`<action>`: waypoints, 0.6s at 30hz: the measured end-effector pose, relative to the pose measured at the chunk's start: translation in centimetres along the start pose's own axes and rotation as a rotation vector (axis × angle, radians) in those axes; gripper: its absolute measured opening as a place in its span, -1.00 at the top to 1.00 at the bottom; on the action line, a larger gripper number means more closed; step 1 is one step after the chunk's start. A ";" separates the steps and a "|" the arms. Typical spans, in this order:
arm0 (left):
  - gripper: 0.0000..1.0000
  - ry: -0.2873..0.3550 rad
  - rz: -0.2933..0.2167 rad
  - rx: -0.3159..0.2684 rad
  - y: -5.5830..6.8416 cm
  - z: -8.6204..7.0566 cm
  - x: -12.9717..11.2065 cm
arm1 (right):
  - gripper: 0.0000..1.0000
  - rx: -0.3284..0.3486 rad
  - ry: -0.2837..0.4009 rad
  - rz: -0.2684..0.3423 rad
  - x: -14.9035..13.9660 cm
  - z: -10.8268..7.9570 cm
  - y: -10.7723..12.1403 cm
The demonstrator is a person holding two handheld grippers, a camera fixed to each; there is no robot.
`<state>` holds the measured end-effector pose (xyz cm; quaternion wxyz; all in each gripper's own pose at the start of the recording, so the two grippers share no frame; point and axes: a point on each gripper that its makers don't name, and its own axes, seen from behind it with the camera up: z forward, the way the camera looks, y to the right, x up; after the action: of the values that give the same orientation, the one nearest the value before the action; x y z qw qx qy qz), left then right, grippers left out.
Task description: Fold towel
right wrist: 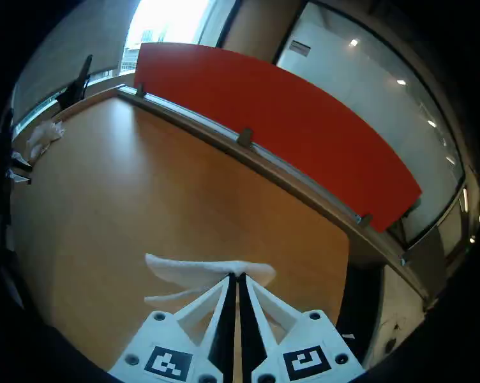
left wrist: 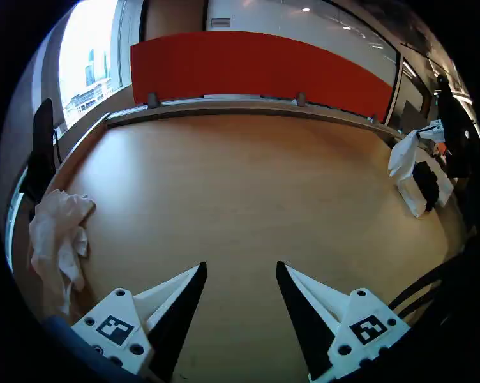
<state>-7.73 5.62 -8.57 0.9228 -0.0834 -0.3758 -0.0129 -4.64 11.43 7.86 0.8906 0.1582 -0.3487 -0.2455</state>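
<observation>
A white towel lies pinched between the fingers of my right gripper, which is shut on its edge just above the wooden table. From the left gripper view, that same towel hangs at the far right of the table, beside a person's dark sleeve. My left gripper is open over bare wood with nothing between its fingers. A crumpled pile of white towels sits at the table's left edge, left of the left gripper, and appears small in the right gripper view as the towel pile.
A red divider panel runs along the table's far edge, also seen as the red panel. A dark chair stands by the window at the left. White and black items lie on the table's far right.
</observation>
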 end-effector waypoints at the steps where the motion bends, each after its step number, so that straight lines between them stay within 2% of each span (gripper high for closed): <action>1: -0.59 0.000 0.001 0.000 0.1 0.0 0.0 | 0.92 -0.003 -0.002 0.001 0.0 0.1 0.3; 12: -0.59 -0.003 0.010 0.002 0.6 0.1 0.3 | 0.92 -0.042 -0.015 0.011 0.0 0.6 3.6; 18: -0.59 -0.003 0.012 0.004 0.8 0.2 0.5 | 0.92 -0.050 -0.025 0.025 -0.5 0.7 4.6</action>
<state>-7.43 6.41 -8.24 0.9224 -0.0837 -0.3769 -0.0067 -3.95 15.38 10.18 0.8929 0.1284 -0.3555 -0.2448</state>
